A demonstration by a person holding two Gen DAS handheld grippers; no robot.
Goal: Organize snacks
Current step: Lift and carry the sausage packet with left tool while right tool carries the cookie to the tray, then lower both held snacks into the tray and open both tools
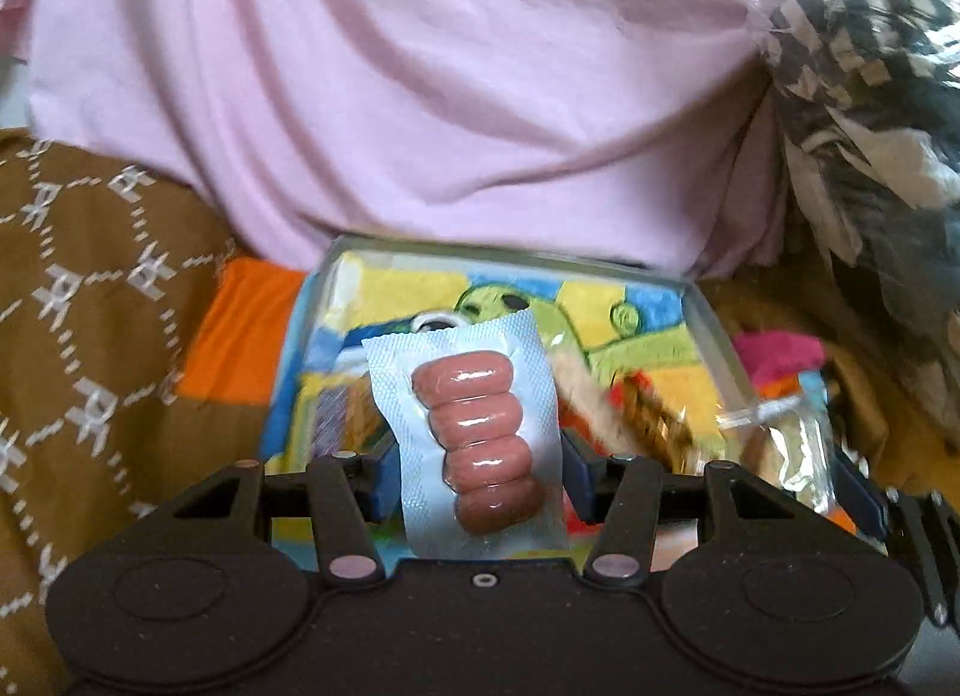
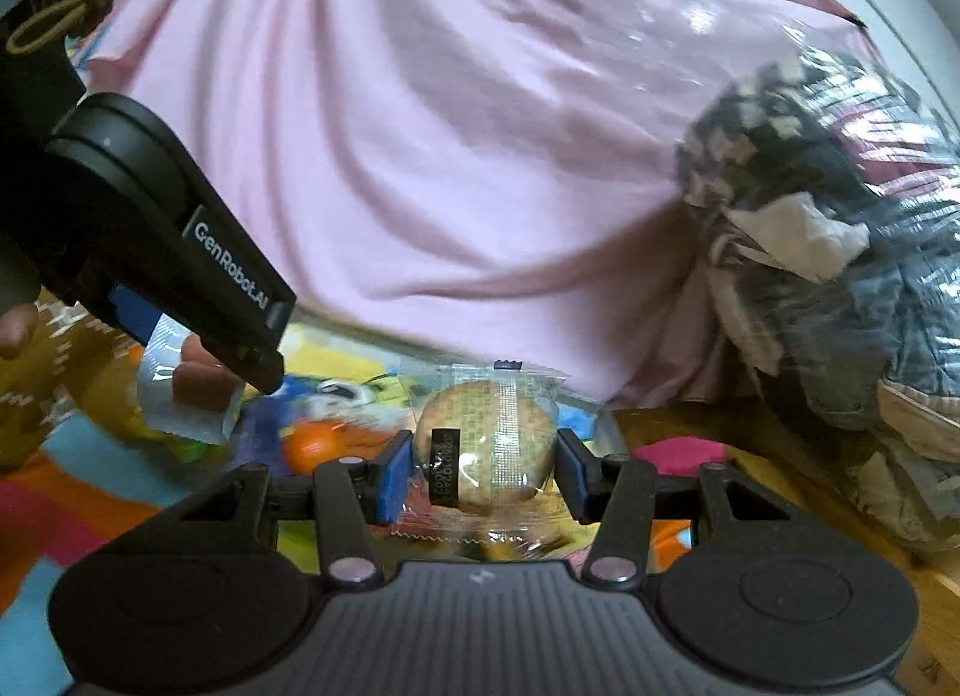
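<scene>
My left gripper (image 1: 474,456) is shut on a clear-and-white pack of small pink sausages (image 1: 474,432), held upright above a clear plastic box (image 1: 714,330) with a colourful cartoon print under it. My right gripper (image 2: 483,468) is shut on a round pastry in a clear wrapper (image 2: 486,450). In the right wrist view the left gripper (image 2: 180,252) shows at the left, with the sausage pack (image 2: 180,390) hanging from it. In the left wrist view a wrapped snack (image 1: 780,444) and part of the right gripper show at the right, over the box.
A pink cloth (image 1: 420,66) drapes behind the box. A brown patterned fabric (image 1: 90,276) lies at the left. A clear bag of dark and white clothes (image 2: 840,276) bulges at the right. A colourful mat (image 2: 72,492) lies underneath.
</scene>
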